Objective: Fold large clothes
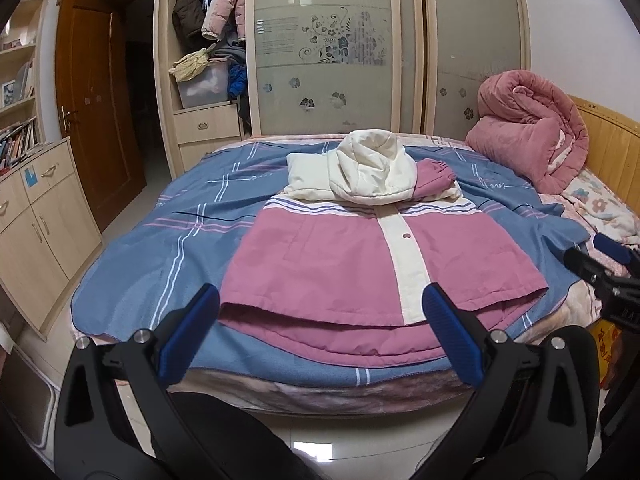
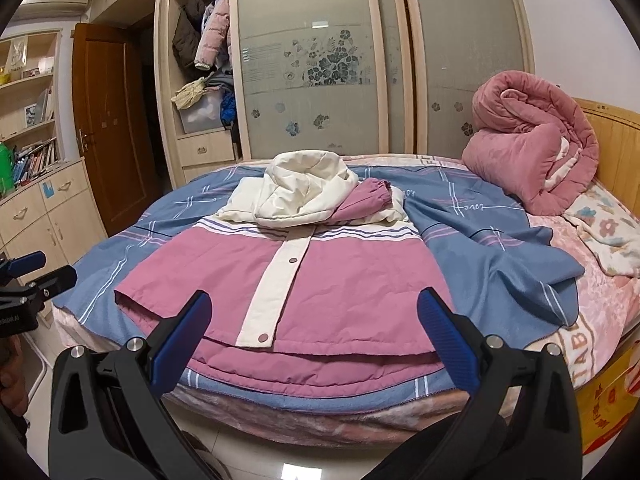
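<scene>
Each black claw (image 1: 320, 304) (image 2: 314, 306) has blue ribbed pads (image 1: 448, 328) and silver screws (image 1: 141, 336)

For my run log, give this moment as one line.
left gripper: open, empty | right gripper: open, empty | jacket: flat on bed, sleeves folded in | hood: bunched up

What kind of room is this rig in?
A home bedroom, most likely: a bed with a rolled pink quilt and a jacket laid flat, and a sliding-door wardrobe full of hanging coats.
</scene>
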`<action>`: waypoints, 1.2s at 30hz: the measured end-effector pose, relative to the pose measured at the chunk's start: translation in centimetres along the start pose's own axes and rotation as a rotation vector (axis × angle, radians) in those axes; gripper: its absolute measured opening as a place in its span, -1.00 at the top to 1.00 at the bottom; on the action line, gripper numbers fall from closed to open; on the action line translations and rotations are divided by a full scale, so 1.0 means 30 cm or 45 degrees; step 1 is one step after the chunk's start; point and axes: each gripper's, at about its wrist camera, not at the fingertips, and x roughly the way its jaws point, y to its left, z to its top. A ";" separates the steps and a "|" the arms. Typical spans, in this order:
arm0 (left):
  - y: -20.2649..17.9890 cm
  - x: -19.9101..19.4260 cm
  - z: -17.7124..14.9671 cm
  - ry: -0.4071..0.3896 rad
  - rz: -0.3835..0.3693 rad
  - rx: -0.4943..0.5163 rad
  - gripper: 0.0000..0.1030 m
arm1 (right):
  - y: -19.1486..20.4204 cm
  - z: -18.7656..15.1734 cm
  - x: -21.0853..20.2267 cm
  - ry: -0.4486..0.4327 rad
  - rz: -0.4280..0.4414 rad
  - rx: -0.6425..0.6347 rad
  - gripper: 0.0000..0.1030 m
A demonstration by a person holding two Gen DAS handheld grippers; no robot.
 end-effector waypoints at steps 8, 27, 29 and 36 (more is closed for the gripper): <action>-0.038 0.036 -0.006 -0.040 0.015 -0.027 -0.96 | -0.022 -0.060 -0.001 -0.051 0.005 0.028 -0.97; -0.205 0.048 -0.017 -0.104 0.106 0.085 -0.96 | -0.060 -0.082 -0.020 -0.162 0.060 0.012 -0.97; -0.221 0.054 -0.019 -0.103 0.105 0.102 -0.96 | -0.066 -0.086 -0.021 -0.162 0.061 0.016 -0.97; -0.228 0.076 -0.026 -0.085 0.078 0.087 -0.96 | -0.087 -0.102 -0.012 -0.144 0.066 0.035 -0.97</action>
